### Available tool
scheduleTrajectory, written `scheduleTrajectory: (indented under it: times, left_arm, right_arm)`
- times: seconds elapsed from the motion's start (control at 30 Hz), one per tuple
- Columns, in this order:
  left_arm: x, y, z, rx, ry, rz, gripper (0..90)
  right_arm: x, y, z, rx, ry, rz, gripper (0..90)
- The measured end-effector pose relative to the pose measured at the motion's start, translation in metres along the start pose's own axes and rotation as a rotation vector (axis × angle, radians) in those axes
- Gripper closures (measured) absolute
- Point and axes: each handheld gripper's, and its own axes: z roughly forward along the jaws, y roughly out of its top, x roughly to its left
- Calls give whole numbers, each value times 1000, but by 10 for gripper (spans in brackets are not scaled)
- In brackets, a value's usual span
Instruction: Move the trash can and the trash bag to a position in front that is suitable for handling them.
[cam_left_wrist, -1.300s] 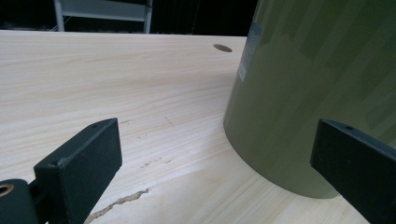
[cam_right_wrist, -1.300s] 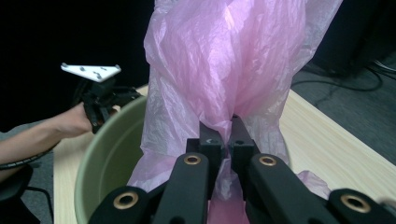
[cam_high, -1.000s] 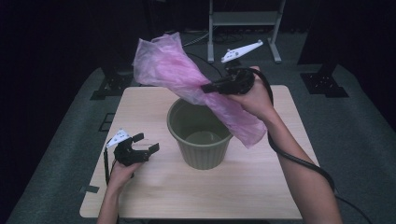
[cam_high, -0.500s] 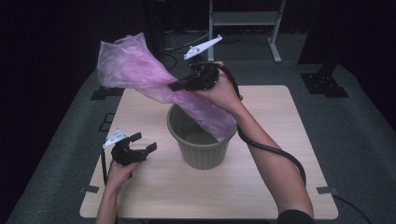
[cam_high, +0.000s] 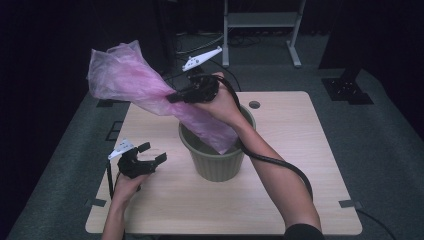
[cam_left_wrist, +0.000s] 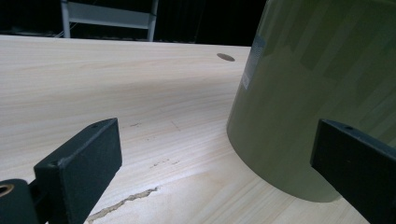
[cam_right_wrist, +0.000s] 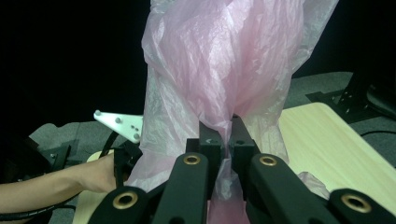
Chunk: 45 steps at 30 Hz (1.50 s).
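A crumpled pink plastic bag (cam_high: 135, 82) (cam_right_wrist: 224, 60) hangs in the air above the table, pinched by my right gripper (cam_high: 172, 96) (cam_right_wrist: 226, 130), which is shut on its middle. The bag's lower end dips into an olive-green bin (cam_high: 216, 155) (cam_left_wrist: 317, 84) standing near the table's centre. My left gripper (cam_high: 152, 152) (cam_left_wrist: 212, 154) rests on the table left of the bin, jaws wide open and empty, one jaw close to the bin's side wall.
The wooden table (cam_high: 300, 165) has a small round hole (cam_high: 254, 104) at its far side. A metal rack (cam_high: 260, 25) stands on the floor behind. A cable (cam_high: 275, 162) trails along the right forearm.
My right gripper has carried the bag leftward and slightly lower, and the bag's lower end now sits inside the bin. The left gripper has stayed put.
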Motion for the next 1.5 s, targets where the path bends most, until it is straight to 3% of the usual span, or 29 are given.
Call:
scheduleTrajectory:
  times: [0.3,0.67,0.77,0.93,1.17,1.27,1.33,1.5]
  left_arm:
    - [-4,-2,4,16,-4,9,8]
    - [-3,-3,5,22,-8,9,8]
    - [-3,-3,5,28,-6,10,8]
    - [-4,-3,6,21,-7,8,7]
    - [-5,-4,8,30,-12,9,8]
    - [-5,-4,8,33,-13,13,8]
    - [-6,-5,9,37,-16,12,8]
    - [-6,-5,10,42,-16,12,8]
  right_arm:
    - [-11,-30,-14,8,-46,38,878]
    - [-15,-41,-23,50,-82,46,855]
    - [-15,-42,-25,82,-83,52,803]
    - [-13,-50,-28,160,-107,34,818]
    - [-10,-62,-39,207,-115,35,776]
    - [-9,-72,-45,214,-117,46,734]
    - [-8,-80,-52,205,-114,61,657]
    - [-4,-89,-71,147,-109,93,528]
